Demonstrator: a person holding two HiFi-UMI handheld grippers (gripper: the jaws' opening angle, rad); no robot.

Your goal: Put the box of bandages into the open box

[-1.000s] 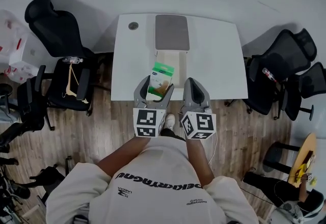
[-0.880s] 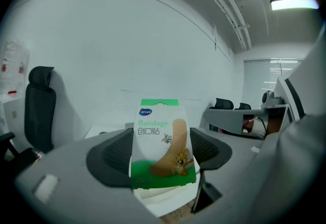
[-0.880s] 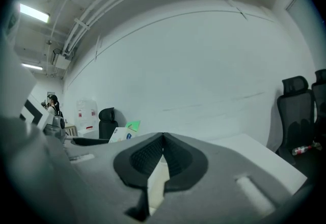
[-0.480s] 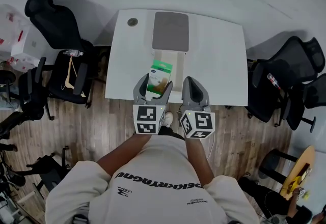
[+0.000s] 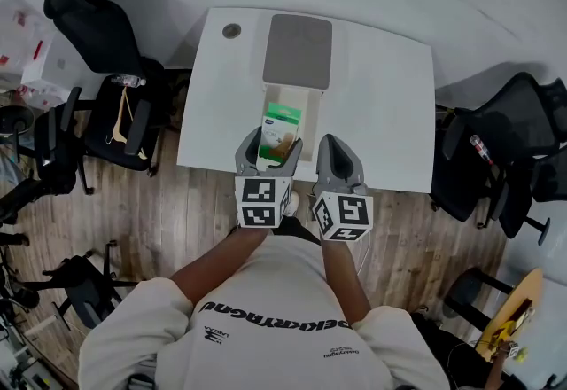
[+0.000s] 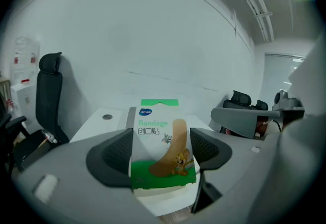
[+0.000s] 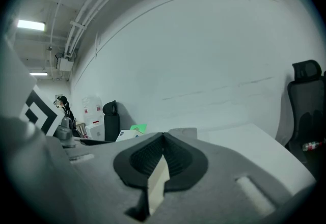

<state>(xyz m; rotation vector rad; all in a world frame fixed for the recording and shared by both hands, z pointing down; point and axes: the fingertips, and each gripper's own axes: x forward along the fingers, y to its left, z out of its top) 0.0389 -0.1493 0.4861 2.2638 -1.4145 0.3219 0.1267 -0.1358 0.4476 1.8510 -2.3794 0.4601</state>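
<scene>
While left tongs pinch bandage box above open box, right tongs pressed together.

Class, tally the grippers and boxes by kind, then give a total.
Hand-held grippers: 2, left hand-held gripper and right hand-held gripper
Bandage box: 1
Open box: 1
Total: 4
</scene>
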